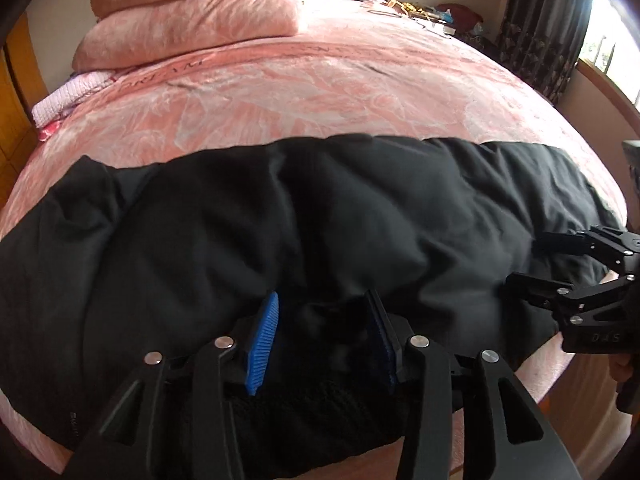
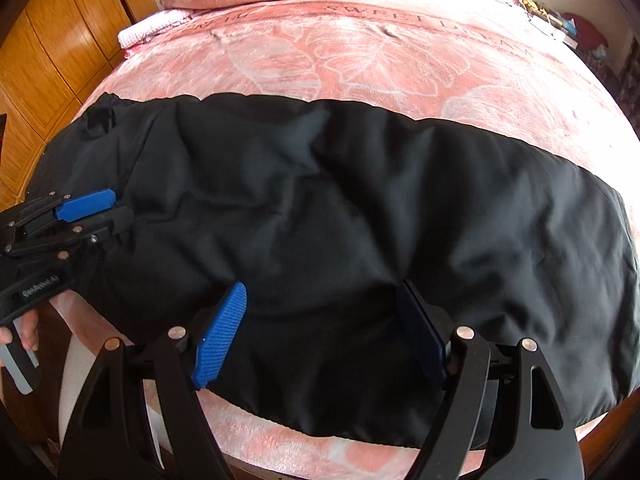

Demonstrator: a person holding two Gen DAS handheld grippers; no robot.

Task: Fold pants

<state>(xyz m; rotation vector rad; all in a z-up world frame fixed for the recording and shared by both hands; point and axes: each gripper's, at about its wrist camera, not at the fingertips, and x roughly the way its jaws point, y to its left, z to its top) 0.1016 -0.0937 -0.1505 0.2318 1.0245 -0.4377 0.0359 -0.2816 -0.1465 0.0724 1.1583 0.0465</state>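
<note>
Black pants (image 1: 280, 220) lie spread sideways across the near edge of a pink bed; they also show in the right wrist view (image 2: 360, 208). My left gripper (image 1: 324, 340) is open, its blue pads astride a bunched part of the pants at the near edge; it also shows in the right wrist view (image 2: 108, 208). My right gripper (image 2: 320, 332) is open, hovering over the near hem of the pants further right; it also shows in the left wrist view (image 1: 532, 256). Neither gripper holds cloth.
The pink bedspread (image 1: 320, 92) stretches far behind the pants. A folded pink quilt (image 1: 192, 12) sits at the back left. A wooden wardrobe (image 2: 52, 52) stands left of the bed. A window with a dark curtain (image 1: 548, 24) is at the right.
</note>
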